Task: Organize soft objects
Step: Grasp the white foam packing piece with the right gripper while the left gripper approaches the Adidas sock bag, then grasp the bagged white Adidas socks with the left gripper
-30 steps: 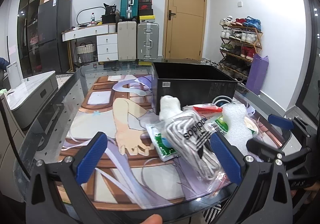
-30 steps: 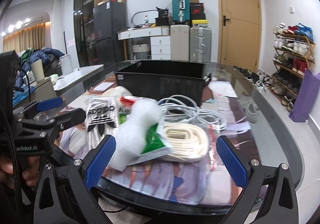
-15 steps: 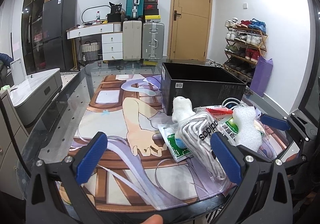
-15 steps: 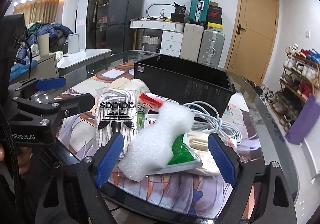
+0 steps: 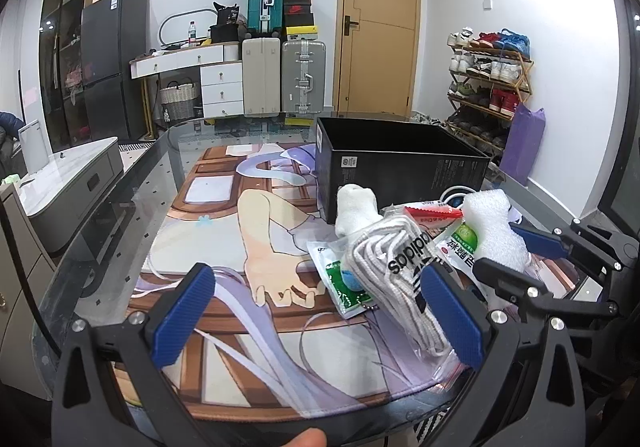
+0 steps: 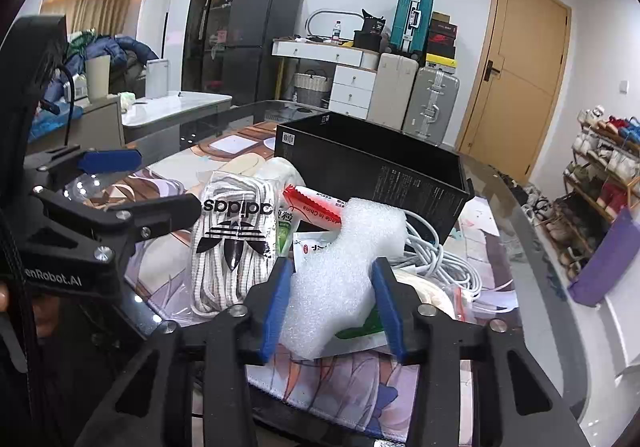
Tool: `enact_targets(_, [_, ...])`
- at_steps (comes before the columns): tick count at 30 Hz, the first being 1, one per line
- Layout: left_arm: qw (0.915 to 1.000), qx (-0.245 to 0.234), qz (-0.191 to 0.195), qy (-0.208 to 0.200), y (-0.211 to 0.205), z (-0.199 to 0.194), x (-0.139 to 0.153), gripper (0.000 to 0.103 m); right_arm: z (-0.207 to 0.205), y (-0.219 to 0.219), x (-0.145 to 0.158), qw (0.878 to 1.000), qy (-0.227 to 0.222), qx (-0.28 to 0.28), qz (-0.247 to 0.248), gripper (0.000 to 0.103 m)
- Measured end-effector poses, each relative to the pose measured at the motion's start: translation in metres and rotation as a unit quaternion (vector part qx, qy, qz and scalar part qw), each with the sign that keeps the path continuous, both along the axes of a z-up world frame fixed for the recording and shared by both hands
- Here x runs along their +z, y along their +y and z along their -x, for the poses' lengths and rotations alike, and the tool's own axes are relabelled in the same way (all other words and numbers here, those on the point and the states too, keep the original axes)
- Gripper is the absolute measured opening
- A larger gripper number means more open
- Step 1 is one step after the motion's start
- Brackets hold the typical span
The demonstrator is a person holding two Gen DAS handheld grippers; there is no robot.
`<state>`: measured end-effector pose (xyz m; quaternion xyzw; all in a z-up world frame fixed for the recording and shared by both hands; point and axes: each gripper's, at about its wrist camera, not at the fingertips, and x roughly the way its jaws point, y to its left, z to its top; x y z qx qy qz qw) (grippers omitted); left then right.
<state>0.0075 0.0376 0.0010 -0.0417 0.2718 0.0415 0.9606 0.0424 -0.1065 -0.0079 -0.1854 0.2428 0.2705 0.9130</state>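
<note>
A pile of soft things lies on the printed mat in front of a black box (image 5: 400,167) (image 6: 376,171). My right gripper (image 6: 332,299) is shut on a white foam piece (image 6: 344,275), which also shows in the left wrist view (image 5: 496,231). Left of it lie a clear bag of white laces marked adidas (image 6: 232,243) (image 5: 396,275), a white rolled sock (image 5: 354,207), and green-and-white packets (image 5: 344,283). My left gripper (image 5: 316,315) is open and empty, low over the mat, with the lace bag by its right finger.
White cables (image 6: 436,259) and a cream coil in a bag (image 6: 436,295) lie right of the foam. The glass table edge (image 5: 120,207) curves on the left. A shoe rack (image 5: 488,87) and suitcases (image 5: 280,79) stand behind.
My right gripper has closed from wide open onto the white foam piece. The left gripper has drifted slightly and stays open.
</note>
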Motion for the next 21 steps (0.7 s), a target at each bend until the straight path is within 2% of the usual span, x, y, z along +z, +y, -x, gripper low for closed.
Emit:
enact_targets(4, [1.0000,-0.002,-0.003,0.003,-0.007,-0.002,0.000,0.103,-0.001,-0.011,0.007,0.999,0.007,0.004,-0.042,0.041])
enact_targets(9, [0.9999,-0.011,-0.006,0.007,-0.015,-0.005,0.002,0.103,0.002,-0.030,0.022,0.997,-0.018,-0.016,-0.080,0.041])
enact_targets(15, [0.9994,-0.025,0.000,0.024,-0.029,-0.017,0.001,0.103,-0.002,-0.051,0.022,0.994,-0.021,-0.059,-0.091,0.041])
enact_targets(21, [0.9981,-0.010,-0.016,0.058,-0.048,-0.039,-0.012,0.103,-0.006,-0.062,0.025,0.992,-0.023,-0.080,-0.100,0.041])
